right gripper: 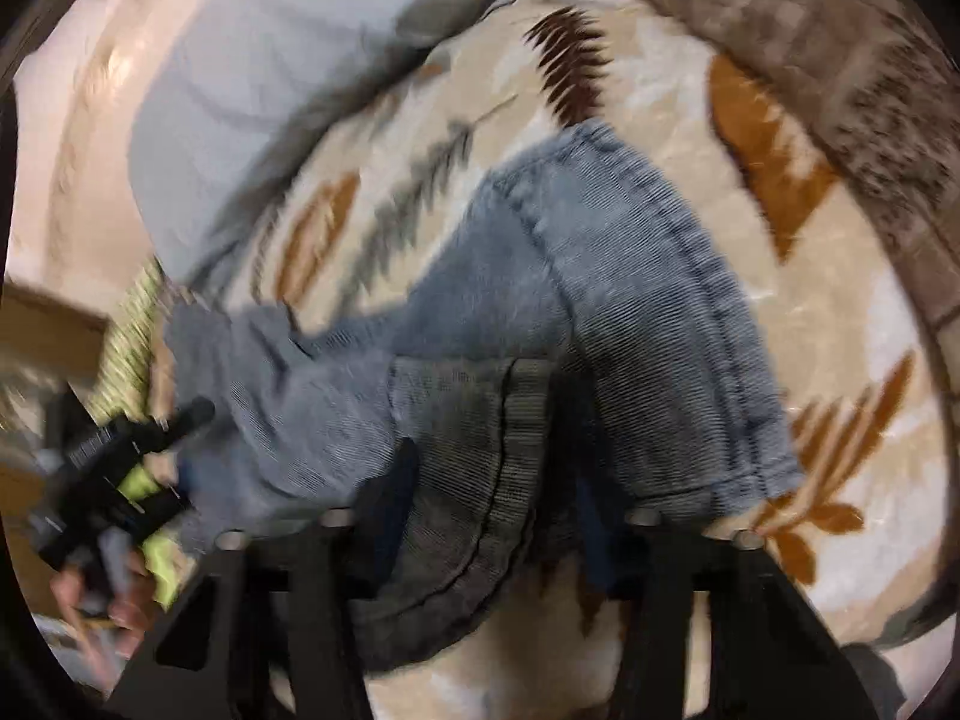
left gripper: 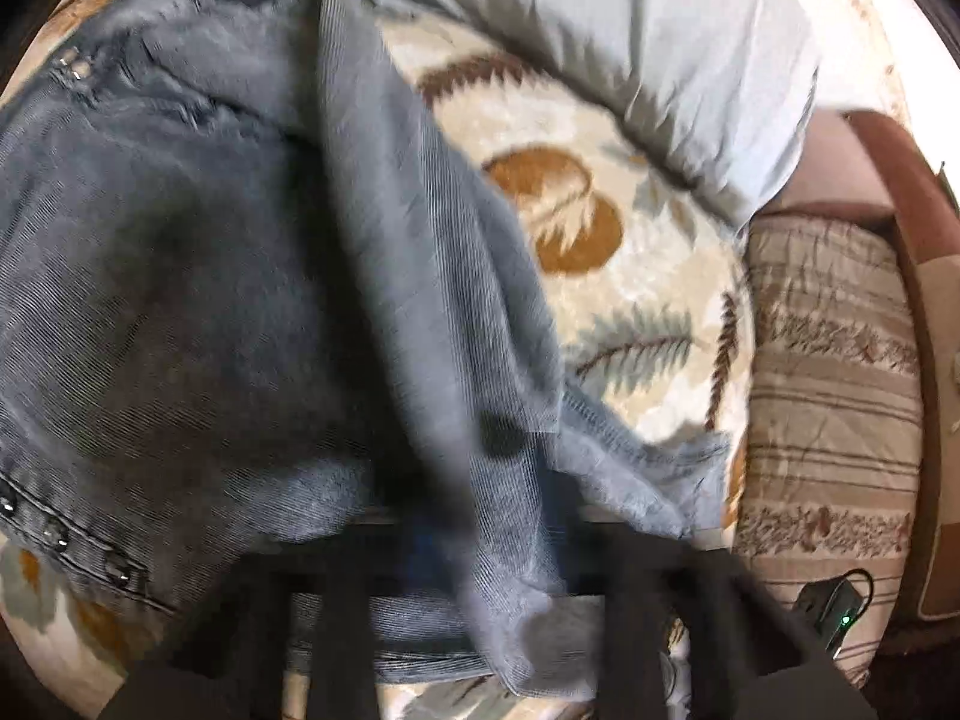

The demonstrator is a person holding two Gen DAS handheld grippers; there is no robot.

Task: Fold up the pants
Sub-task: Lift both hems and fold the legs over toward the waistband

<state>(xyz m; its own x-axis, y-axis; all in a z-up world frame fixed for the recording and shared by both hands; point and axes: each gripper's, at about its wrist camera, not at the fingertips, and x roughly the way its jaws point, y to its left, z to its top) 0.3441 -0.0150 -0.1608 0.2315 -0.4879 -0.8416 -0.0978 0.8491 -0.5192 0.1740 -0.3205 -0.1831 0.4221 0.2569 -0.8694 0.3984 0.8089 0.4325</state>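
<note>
Denim, blurred grey-blue, fills both views: the pants (left gripper: 252,276) lie bunched on a leaf-patterned blanket (left gripper: 606,294) on the bed, a pale blue pillow (left gripper: 630,42) at the far side. At the left, the left gripper (left gripper: 510,546) has its jaws together, clamped on a fold of the cloth near the studded waistband. At the right, the right gripper (right gripper: 489,516) has its jaws narrowly apart with a hemmed leg (right gripper: 654,324) draped between them (whether the pads truly pinch it is hard to tell). This looks like the step of laying a lifted part down to make a fold; next, both ends need setting flat and square before release. Motion blur smears the seams, both sets of fingertips are buried under denim, and the pants' full outline is cut off.
</note>
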